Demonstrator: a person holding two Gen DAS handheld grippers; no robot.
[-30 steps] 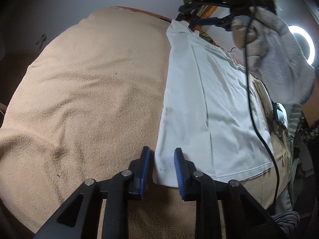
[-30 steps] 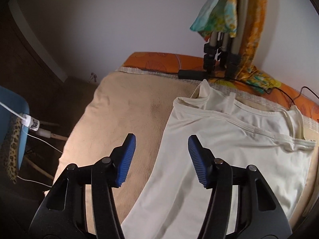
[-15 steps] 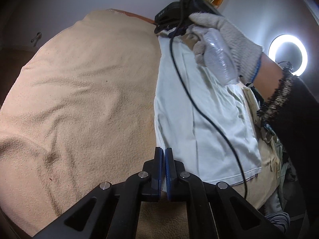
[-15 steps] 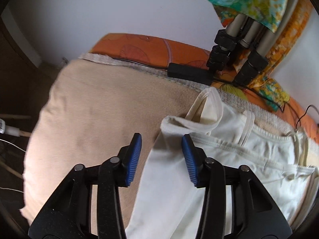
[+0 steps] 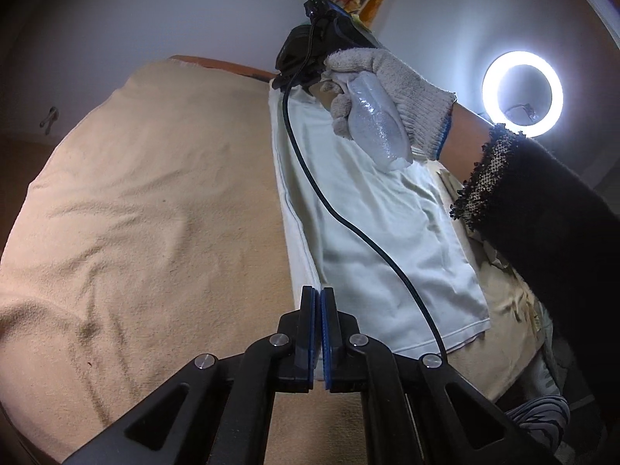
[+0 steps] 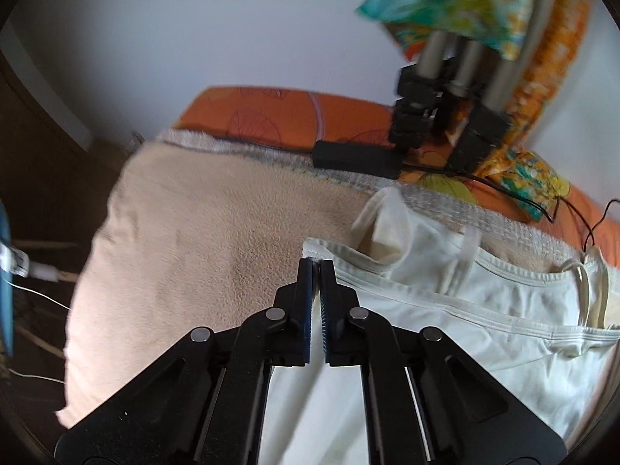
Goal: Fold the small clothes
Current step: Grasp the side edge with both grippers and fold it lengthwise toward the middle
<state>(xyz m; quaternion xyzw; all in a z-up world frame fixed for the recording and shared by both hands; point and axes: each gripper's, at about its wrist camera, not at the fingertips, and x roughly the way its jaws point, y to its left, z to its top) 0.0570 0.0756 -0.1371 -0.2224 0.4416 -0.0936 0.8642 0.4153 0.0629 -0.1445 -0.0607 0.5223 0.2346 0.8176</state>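
Note:
A white tank top point(image 5: 372, 232) lies flat on a beige blanket point(image 5: 155, 213). My left gripper point(image 5: 318, 294) is shut on the garment's near left corner at the hem, and the left edge lifts toward it. In the right wrist view my right gripper point(image 6: 317, 267) is shut on the top's far left corner point(image 6: 312, 250), by the armhole seam of the tank top point(image 6: 484, 321). The left wrist view also shows that gripper point(image 5: 306, 54) at the far end, held by a gloved hand point(image 5: 383, 89) with a black cable point(image 5: 348, 224) trailing over the cloth.
A lit ring lamp point(image 5: 522, 93) glows at the right. Tripod legs point(image 6: 445, 116), a black box point(image 6: 356, 159) and cables sit on an orange sheet point(image 6: 279, 112) behind the blanket. More clothes point(image 5: 503, 302) lie under and beside the top. Wide bare blanket stretches left.
Both grippers went from open to shut on the top's left corners. The right one moved down and in to the far corner; the left one rose a little with the hem.

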